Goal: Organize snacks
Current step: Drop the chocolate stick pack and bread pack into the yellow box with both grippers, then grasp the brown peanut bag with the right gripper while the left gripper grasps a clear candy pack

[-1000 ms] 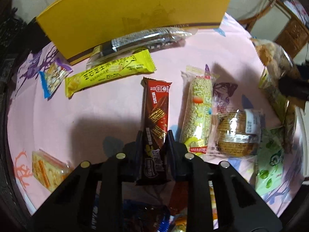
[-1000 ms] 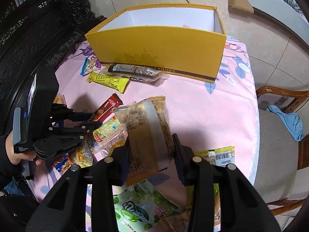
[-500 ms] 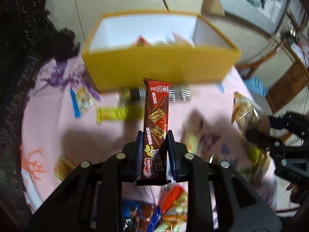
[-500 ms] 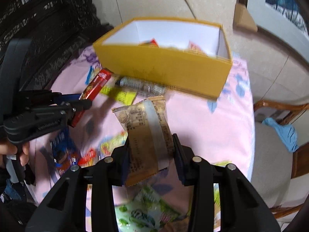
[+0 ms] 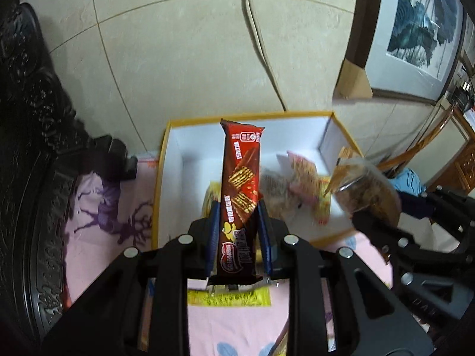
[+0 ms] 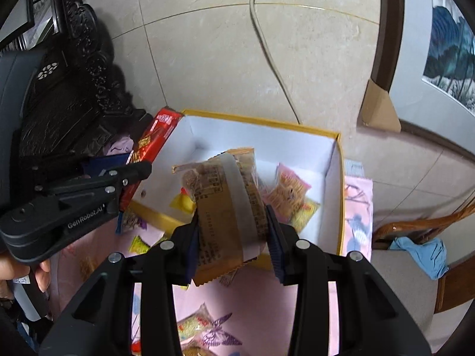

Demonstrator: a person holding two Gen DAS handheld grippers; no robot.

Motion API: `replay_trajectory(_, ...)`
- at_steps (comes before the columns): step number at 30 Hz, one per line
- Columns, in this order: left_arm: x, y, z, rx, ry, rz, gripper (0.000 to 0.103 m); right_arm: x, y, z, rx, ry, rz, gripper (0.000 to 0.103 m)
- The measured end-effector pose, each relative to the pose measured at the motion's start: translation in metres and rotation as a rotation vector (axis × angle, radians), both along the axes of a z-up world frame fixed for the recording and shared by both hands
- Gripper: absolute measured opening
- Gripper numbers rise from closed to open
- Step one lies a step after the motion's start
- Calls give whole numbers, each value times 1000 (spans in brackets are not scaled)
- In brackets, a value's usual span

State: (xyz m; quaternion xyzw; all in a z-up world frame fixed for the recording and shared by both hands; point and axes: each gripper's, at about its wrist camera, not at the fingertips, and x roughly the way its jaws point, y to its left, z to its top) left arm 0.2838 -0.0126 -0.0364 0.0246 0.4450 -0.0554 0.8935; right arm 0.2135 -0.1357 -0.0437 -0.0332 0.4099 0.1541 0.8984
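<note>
My left gripper (image 5: 237, 210) is shut on a long red-brown wafer bar (image 5: 241, 178), which stands up over the left half of the open yellow box (image 5: 178, 154). My right gripper (image 6: 231, 216) is shut on a tan, clear-wrapped cake packet (image 6: 228, 204), held above the box's (image 6: 334, 166) near wall. In the right wrist view the left gripper (image 6: 139, 172) with the wafer bar (image 6: 151, 145) hangs at the box's left wall. In the left wrist view the right gripper (image 5: 365, 216) and the cake packet (image 5: 365, 187) sit at the box's right side. A few snack packets (image 6: 289, 192) lie inside the box.
The box stands on a pink patterned tablecloth (image 5: 98, 207) with loose snacks (image 6: 196, 323) near me. Dark carved furniture (image 5: 26, 148) borders the left. A tiled wall with a cable (image 6: 267, 47), a framed picture (image 5: 415, 35) and a wooden chair with blue cloth (image 6: 424, 252) lie behind and right.
Both grippers rose from the table with their snacks and moved forward over the yellow box, whose white inside with packets is now in view.
</note>
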Motion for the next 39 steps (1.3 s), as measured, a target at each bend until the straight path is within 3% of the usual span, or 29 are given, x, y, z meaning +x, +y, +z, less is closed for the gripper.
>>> replay_trajectory(6,23,3,2,1,-2,11,25,24,-1,4,-1,-18,-22,41)
replay_trajectory(7,28,4,1,1,4,21,41,31,-2,6,-9,-27,-31,43)
replay_trajectory(8,32,6,0,2,13,28,61,37,-2,8,-29,-36,-42,54)
replay_trajectory(9,36,8,1,9,11,48,90,42,-1,9,-66,-48,-64,68)
replay_trajectory(11,34,14,8,3,-30,68,91,45,-2,14,-106,-83,-89,69)
replay_trajectory(14,32,20,9,4,-23,68,91,43,-8,19,-88,-94,-77,68)
replay_trajectory(22,-11,40,10,-25,-26,61,91,6,-30,10,-92,-27,-4,68)
replay_trajectory(29,-88,62,-27,-121,56,99,91,-74,-87,-60,-124,194,-54,68)
replay_trajectory(32,-124,64,-49,-159,110,99,91,-125,-116,-92,-62,291,-127,68)
replay_trajectory(39,-200,60,-88,-135,207,71,91,-218,-148,-137,111,470,-321,68)
